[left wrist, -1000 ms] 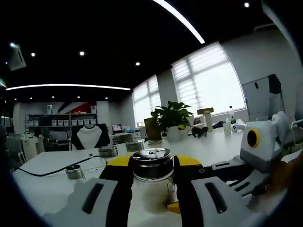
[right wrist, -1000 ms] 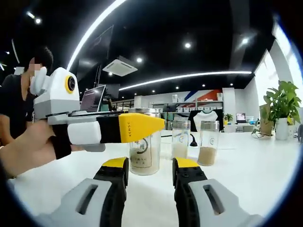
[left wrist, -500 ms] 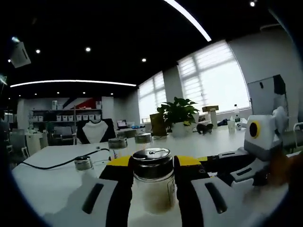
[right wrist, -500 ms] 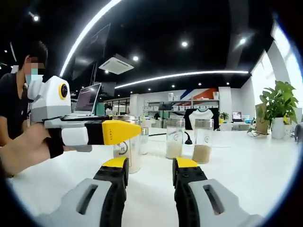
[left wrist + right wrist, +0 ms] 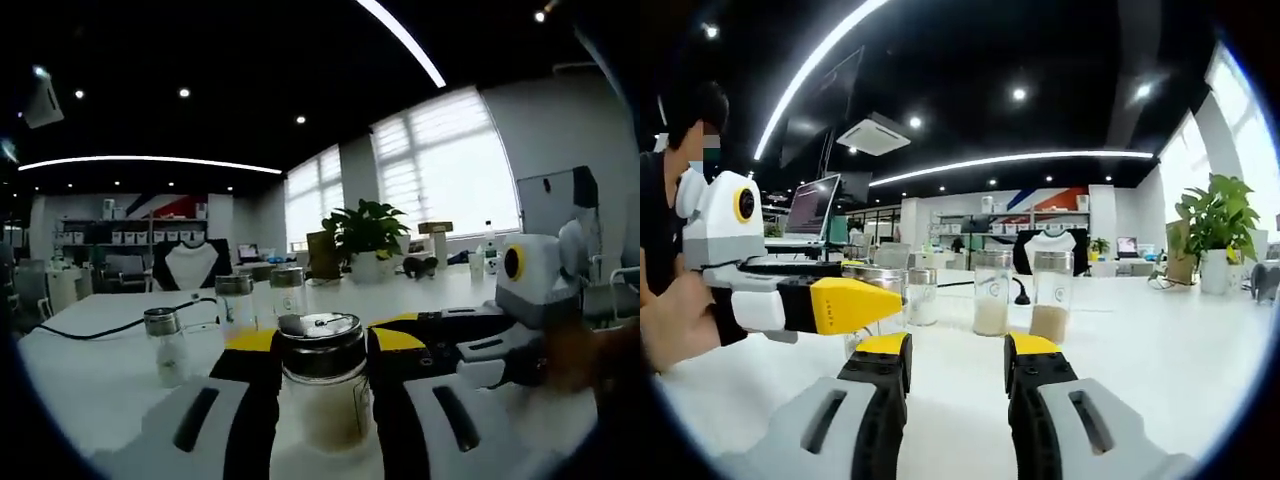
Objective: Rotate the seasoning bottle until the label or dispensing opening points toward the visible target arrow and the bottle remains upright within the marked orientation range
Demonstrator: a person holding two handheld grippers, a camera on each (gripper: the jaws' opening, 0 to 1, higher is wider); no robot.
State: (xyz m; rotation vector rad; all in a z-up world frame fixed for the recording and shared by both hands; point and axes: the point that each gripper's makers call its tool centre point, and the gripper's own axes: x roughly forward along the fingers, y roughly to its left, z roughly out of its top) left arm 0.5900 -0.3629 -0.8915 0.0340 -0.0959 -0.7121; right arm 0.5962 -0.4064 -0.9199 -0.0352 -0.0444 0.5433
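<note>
A seasoning bottle (image 5: pixel 322 385) stands on the table (image 5: pixel 90 380) between the left gripper (image 5: pixel 322 350) jaws. 3 jars (image 5: pixel 232 303) stand behind it, a potted plant (image 5: pixel 365 238) farther back.

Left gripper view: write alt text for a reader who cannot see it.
The left hand-held gripper clamps a glass seasoning bottle with a metal lid, upright on a white table. Three more bottles stand further back, the right hand-held gripper reaches in beside it, and a potted plant sits near bright windows.

Left gripper (image 5: pixel 322 375): jaws clamped against a jar's sides. Right gripper (image 5: pixel 955 365): jaws parted, nothing between them, held level beside it.
</note>
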